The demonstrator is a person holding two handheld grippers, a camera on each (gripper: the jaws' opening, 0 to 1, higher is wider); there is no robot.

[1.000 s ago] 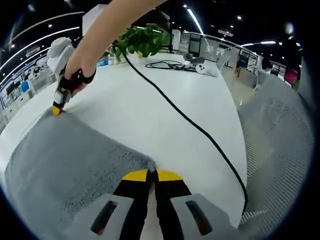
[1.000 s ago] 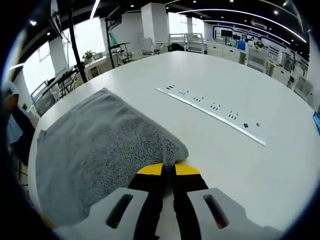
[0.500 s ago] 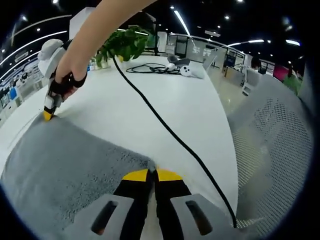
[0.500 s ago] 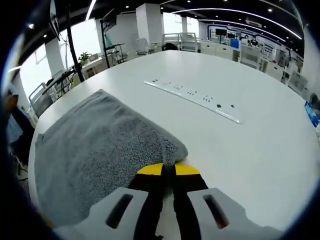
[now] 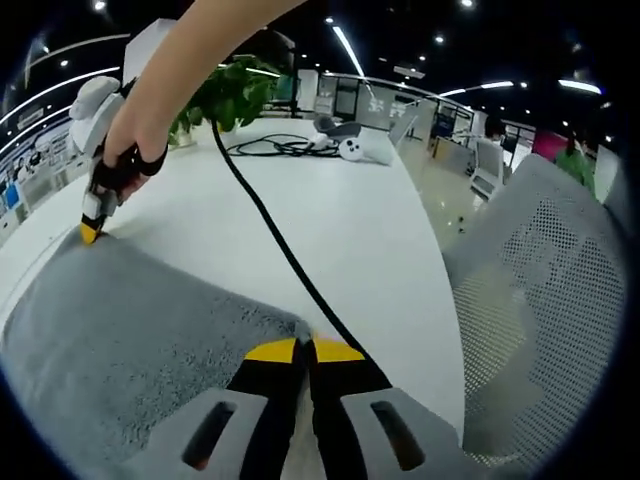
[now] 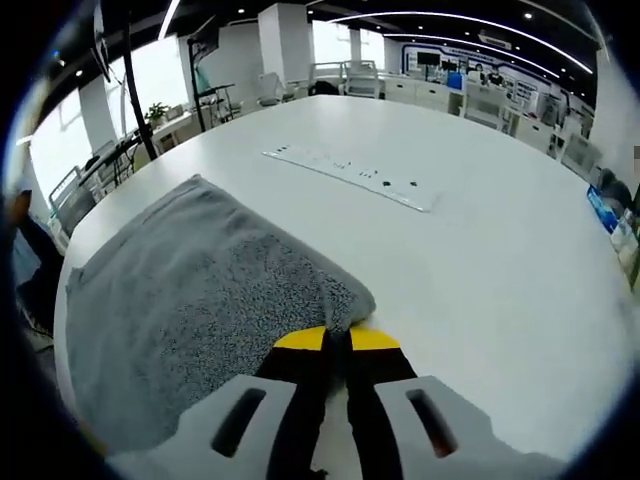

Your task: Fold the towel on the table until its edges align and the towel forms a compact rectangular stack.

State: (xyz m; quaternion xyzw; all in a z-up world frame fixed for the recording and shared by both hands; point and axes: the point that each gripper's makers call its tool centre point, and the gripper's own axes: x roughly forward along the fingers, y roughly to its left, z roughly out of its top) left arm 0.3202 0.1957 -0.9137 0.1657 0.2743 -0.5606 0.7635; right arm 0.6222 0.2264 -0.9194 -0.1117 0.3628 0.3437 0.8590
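Note:
A grey towel [image 5: 110,330] lies flat on the white table [image 5: 330,220]. In the left gripper view my left gripper [image 5: 305,347] is shut on the towel's near corner. Farther off in that view, a hand holds my right gripper [image 5: 90,232], pinching another corner of the towel. In the right gripper view the towel [image 6: 190,300] spreads out to the left, and my right gripper [image 6: 337,338] is shut on its corner, low against the table [image 6: 480,260].
A black cable [image 5: 270,230] runs across the table past my left gripper. A potted plant [image 5: 225,95], a coiled cable and white devices [image 5: 355,150] sit at the far end. A mesh chair [image 5: 540,290] stands to the right. A recessed socket strip [image 6: 345,178] crosses the table.
Both views have swung with the hands. The towel corners have slid a little across the table. Both grippers stay shut on their corners.

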